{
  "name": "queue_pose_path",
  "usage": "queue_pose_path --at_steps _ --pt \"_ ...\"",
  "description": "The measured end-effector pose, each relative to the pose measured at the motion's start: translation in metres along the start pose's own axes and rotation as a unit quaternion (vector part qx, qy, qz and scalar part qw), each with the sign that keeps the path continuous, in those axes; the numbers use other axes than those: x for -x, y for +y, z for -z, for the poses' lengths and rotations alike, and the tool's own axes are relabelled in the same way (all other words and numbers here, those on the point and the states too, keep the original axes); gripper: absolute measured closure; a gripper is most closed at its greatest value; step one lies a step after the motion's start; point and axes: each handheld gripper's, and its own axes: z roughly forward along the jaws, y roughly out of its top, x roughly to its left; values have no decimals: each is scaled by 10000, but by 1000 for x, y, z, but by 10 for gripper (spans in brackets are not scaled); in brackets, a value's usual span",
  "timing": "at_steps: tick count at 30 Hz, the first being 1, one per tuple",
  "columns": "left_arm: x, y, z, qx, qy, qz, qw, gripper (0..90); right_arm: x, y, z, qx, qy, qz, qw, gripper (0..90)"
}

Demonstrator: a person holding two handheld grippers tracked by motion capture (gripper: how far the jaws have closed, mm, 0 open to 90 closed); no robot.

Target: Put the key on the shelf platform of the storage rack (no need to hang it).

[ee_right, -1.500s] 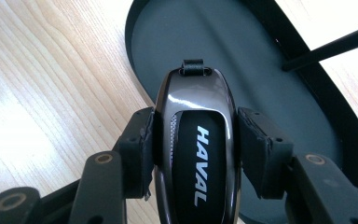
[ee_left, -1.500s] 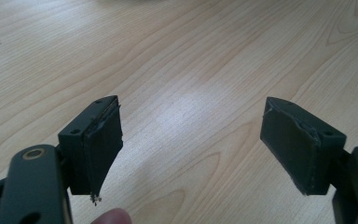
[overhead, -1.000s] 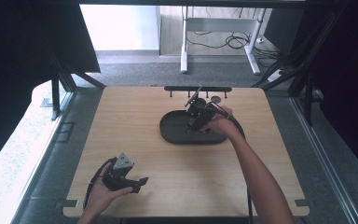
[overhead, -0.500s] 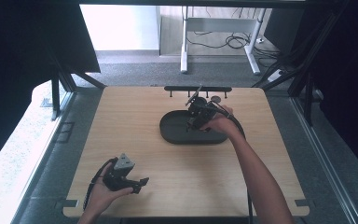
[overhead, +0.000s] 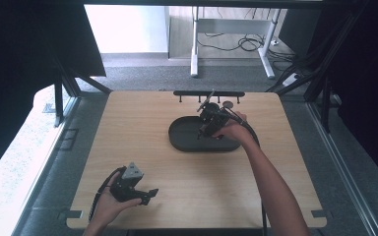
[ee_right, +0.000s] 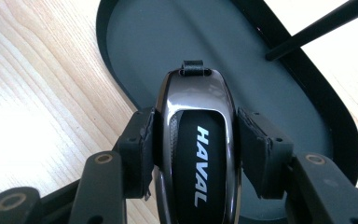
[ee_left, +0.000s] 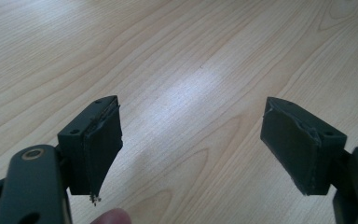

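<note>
Overhead high view; two close gripper views.

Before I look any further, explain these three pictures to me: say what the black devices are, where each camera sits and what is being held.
There is no robot arm here. A person holds a hand-held two-jaw gripper in each hand at a wooden table. The wide picture comes from a fixed camera above the person's side, looking forward and down. The other two come from cameras riding on the grippers, looking along their black jaws.

On the table lies a black oval tray, with a thin black rack at the far edge.

The right gripper is shut on a glossy car key fob marked HAVAL, above the tray. The left gripper, near the front edge, is open with bare wood between its jaws.
</note>
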Motion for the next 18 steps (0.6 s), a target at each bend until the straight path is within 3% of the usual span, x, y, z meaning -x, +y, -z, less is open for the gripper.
queue_pose_path --at_steps 18 --pt "2 0 -3 -85 -37 -65 9999 208 11 0 -5 34 -81 -188 9998 491"
